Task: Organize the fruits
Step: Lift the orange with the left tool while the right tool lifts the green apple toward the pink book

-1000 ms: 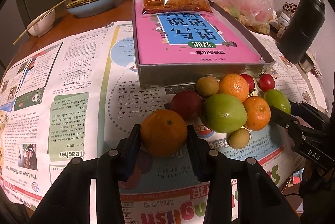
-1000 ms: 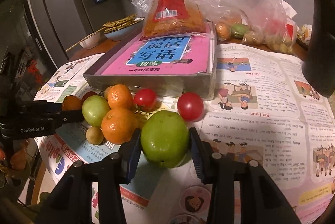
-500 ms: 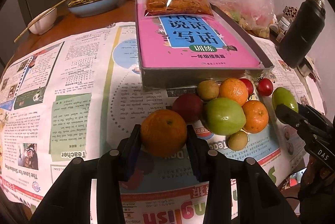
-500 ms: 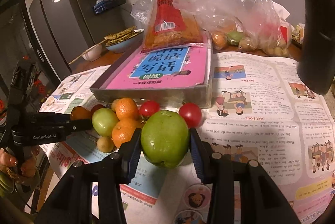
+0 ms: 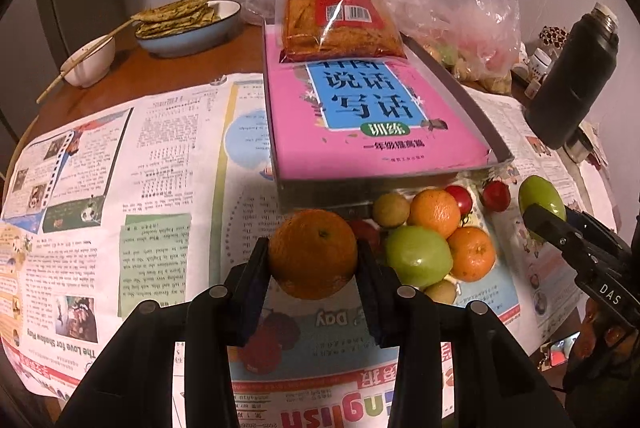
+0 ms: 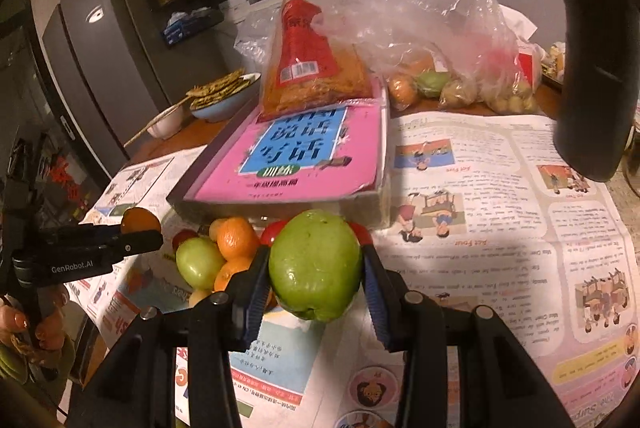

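An orange point(image 5: 313, 254), dimpled and round, sits clamped between two black pads, lifted clear of the newspaper. A large green apple point(image 6: 315, 264) is pinched the same way, stem end down. The remaining pile point(image 5: 434, 240) lies just before the grey tray: a green apple, two mandarins, small red tomatoes and what may be brownish kiwis or longans

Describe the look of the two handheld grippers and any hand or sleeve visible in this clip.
Both are matte black plastic with round silver screws. The left gripper has dark pads and white "GenRobot.AI" lettering on its side. The right gripper has blue finger pads and white "DAS" lettering. The hand under the left gripper shows painted nails and an olive-green sleeve.
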Demonstrator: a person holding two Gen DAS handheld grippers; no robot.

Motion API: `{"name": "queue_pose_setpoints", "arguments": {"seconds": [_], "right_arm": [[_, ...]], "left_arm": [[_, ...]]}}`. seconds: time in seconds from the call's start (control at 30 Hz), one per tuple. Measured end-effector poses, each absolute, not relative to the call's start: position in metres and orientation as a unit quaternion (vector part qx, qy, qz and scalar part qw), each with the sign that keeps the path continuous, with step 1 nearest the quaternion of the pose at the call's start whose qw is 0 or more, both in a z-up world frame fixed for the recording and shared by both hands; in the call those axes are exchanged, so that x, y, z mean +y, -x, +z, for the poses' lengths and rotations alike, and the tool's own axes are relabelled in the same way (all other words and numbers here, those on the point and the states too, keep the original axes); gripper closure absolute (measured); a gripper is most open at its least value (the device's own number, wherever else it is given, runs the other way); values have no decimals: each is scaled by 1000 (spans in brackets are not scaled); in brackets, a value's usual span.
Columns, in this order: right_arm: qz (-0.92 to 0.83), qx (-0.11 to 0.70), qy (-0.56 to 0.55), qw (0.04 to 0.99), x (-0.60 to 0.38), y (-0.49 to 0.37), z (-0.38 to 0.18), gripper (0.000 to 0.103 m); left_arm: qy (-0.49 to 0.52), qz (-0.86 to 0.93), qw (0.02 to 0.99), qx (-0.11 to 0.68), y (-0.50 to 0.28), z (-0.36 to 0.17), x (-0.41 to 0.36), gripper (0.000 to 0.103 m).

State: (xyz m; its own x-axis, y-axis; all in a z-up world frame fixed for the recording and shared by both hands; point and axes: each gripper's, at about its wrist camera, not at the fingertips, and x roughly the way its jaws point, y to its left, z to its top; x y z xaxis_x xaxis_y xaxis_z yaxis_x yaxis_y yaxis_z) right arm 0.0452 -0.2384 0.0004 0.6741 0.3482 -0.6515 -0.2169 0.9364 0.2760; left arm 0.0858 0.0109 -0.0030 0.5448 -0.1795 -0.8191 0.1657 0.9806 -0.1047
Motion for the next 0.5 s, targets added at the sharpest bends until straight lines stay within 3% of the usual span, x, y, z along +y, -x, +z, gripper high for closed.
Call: {"name": "queue_pose_setpoints", "arguments": {"seconds": [0.5], "right_arm": [[169,361,-74,914,-230,-66,13,59]], "left_arm": [[2,-95,890,447,-112,20,-2,61]]}}
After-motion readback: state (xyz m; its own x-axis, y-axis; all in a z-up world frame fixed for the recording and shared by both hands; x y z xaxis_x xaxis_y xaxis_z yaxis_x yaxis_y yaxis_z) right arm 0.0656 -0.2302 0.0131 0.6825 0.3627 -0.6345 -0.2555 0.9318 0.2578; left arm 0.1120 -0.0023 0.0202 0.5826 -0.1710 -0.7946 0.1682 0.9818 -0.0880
